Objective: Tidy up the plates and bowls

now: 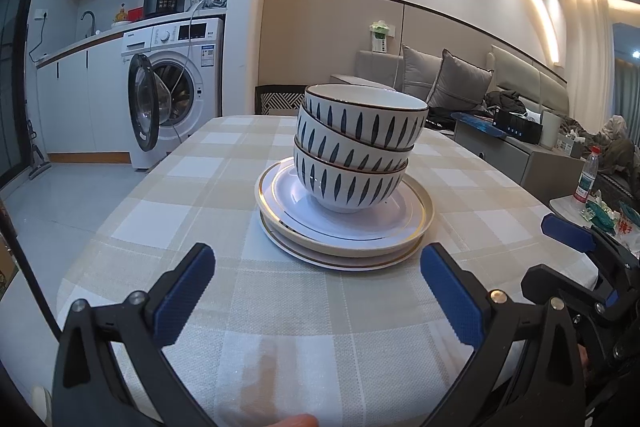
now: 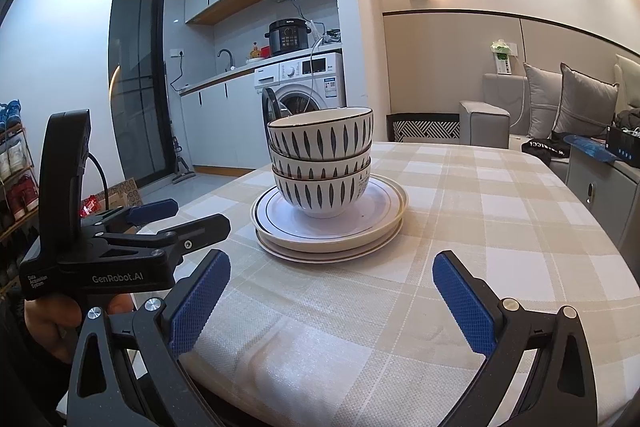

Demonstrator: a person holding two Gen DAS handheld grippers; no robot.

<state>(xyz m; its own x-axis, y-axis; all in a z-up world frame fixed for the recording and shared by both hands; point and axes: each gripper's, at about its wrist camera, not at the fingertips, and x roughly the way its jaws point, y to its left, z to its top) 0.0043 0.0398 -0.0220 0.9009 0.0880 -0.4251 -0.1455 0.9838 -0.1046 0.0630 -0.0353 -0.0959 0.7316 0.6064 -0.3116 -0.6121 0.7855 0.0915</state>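
We hold the left gripper (image 1: pixel 318 291) at the bottom of its view, jaws wide apart and empty. At centre frame on the checked counter (image 1: pixel 168 227), three bowls (image 1: pixel 358 151) sit nested, the top ones tilted, on stacked plates (image 1: pixel 344 227). The right gripper (image 2: pixel 331 297) is low in its own view, jaws also apart, nothing gripped. We'd say the stacking looks nearly done; straightening may remain. We can't count the plates exactly, and the counter's near edge is cut off.

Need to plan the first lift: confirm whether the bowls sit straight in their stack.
No: the top bowl tilts in the stack, leaning askew over the lower bowls on the plates.
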